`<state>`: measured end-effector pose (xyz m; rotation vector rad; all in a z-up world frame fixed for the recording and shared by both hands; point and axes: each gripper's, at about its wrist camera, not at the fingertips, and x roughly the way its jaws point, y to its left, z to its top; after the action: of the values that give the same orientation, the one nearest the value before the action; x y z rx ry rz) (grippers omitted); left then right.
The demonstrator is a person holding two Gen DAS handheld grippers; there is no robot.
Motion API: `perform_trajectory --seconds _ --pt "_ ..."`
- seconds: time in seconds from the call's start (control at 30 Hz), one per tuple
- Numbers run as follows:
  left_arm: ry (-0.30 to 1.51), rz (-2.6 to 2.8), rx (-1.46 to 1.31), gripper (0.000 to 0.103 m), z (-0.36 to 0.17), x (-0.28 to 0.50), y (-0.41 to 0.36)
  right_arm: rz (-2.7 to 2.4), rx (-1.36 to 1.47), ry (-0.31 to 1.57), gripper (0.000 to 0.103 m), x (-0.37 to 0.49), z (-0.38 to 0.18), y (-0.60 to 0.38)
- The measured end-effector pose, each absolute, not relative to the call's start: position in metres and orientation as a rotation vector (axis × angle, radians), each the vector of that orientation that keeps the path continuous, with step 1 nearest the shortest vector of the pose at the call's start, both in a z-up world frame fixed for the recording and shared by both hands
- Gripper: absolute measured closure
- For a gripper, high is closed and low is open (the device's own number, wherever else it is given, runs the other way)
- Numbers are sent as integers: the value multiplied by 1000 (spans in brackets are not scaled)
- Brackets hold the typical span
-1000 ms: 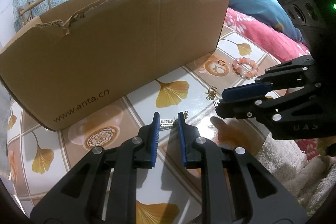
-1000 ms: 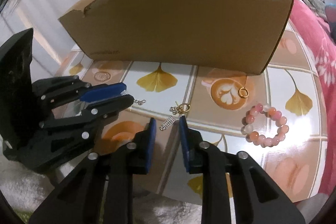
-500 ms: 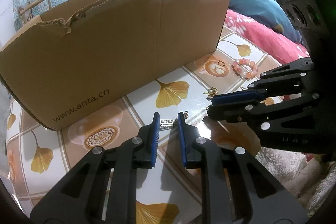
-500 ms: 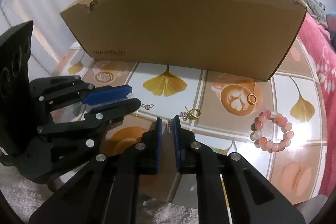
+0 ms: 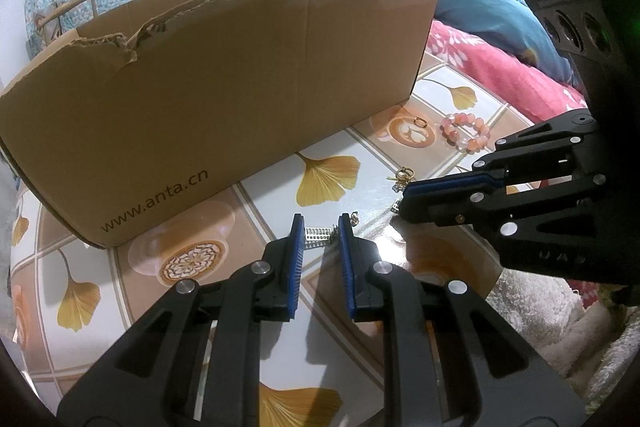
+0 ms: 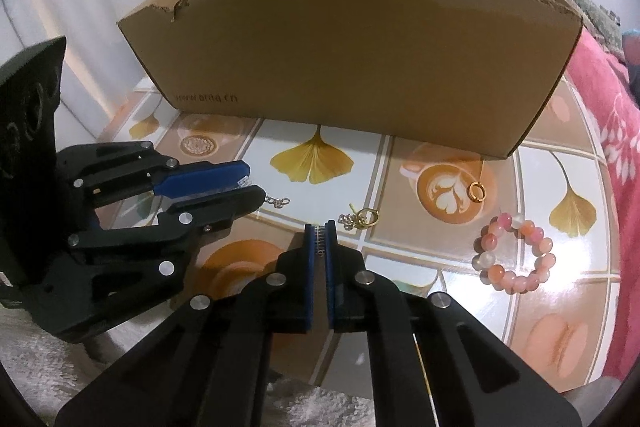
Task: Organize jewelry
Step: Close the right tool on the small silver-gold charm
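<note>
Starting at the left of the right-wrist view, the left hand-held gripper [image 6: 256,191] rests low over the surface [image 6: 436,251], a patterned cloth of ginkgo leaves, its jaws a little apart around one end of a thin silver chain bracelet [image 5: 318,231]; whether the pads actually press on it cannot be told. Further right, the right hand-held gripper [image 6: 319,233] has just been closing and now pinches the bracelet's other end between its blue pads. So the bracelet's long axis runs sideways between the two hands, each at one end. Just right of that lie a gold clasp piece [image 6: 366,218], a gold ring [image 6: 476,191] and a pink bead bracelet [image 6: 514,253]. Behind everything stands an open cardboard box [image 6: 344,67].
</note>
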<state>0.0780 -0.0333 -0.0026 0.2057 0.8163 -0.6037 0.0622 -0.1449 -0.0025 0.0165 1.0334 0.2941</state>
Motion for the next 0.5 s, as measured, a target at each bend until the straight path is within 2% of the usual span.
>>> perform_trajectory --seconds 0.3,0.5 --pt "797 -635 194 88 3 72 -30 305 40 994 98 57 9 -153" --pt "742 -638 173 91 24 64 -25 315 11 909 98 49 37 -159"
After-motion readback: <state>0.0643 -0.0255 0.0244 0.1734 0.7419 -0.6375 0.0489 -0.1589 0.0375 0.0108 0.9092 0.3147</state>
